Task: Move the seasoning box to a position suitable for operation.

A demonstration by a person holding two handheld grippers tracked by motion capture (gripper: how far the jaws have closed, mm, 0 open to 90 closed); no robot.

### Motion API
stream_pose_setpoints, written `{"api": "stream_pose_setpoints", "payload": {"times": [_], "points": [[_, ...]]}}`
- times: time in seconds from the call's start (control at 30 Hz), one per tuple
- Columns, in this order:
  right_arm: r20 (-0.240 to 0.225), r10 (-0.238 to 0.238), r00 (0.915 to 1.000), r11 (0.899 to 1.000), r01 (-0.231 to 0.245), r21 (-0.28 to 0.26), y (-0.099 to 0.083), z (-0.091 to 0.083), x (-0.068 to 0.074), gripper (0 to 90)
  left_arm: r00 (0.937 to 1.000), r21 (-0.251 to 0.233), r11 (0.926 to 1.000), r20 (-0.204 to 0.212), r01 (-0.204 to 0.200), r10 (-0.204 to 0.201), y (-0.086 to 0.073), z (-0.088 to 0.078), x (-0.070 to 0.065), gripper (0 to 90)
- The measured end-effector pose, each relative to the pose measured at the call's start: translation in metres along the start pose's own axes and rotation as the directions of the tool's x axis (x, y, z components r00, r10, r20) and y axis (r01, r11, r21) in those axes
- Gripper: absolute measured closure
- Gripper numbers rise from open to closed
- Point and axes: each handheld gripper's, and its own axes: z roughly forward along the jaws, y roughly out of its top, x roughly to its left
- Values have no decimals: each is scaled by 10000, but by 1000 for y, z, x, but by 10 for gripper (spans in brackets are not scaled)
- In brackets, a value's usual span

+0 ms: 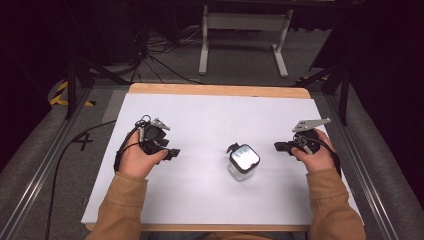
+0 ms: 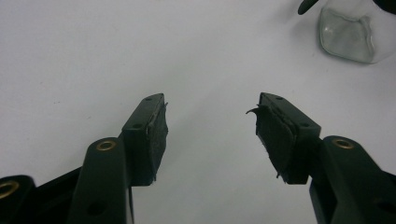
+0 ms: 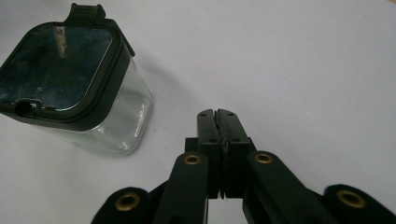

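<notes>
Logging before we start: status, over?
Left gripper open, empty. Right gripper shut, empty. Clear jar with black lid upright between them, untouched. White mat otherwise bare.

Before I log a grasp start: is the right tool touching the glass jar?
Apart. The right gripper view shows the right tool, jaws shut on nothing, with bare white table between it and the glass jar. The high view shows the same gap.

Bright, even light (dark surroundings)
</notes>
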Motion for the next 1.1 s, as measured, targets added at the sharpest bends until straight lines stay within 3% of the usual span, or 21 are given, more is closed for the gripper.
{"api": "stream_pose_setpoints", "payload": {"times": [0.2, 0.33, 0.53, 0.67, 0.73, 1.03, 1.1], "points": [[-243, -136, 9996, 9997, 141, 185, -1, 6, 4, 900, 9992, 85, 9999, 391, -125, 122, 4, 2, -3, 423], [-535, -324, 9980, 9990, 339, 274, 0, 11, 7, 900, 9975, 279, 9986, 551, -456, 440, 6, 2, -7, 427], [-1011, -614, 9930, 9974, 647, 303, 2, 17, 12, 900, 9962, 220, 9975, 576, -665, 651, 7, 0, -12, 421], [-1308, -798, 9882, 9951, 867, 475, 3, 22, 17, 892, 9949, 287, 9962, 610, -828, 809, 8, 0, -17, 419], [-1539, -872, 9842, 9941, 959, 500, 4, 23, 19, 890, 9920, 468, 9928, 665, -1107, 1075, 10, -1, -19, 420], [-2182, -1095, 9697, 9895, 1272, 687, 3, 40, 26, 900, 9879, 592, 9894, 881, -1329, 1274, 12, -1, -26, 415], [-2153, -1108, 9702, 9877, 1316, 848, 2, 45, 28, 900, 9877, 549, 9895, 882, -1340, 1289, 12, 0, -26, 415]]}}
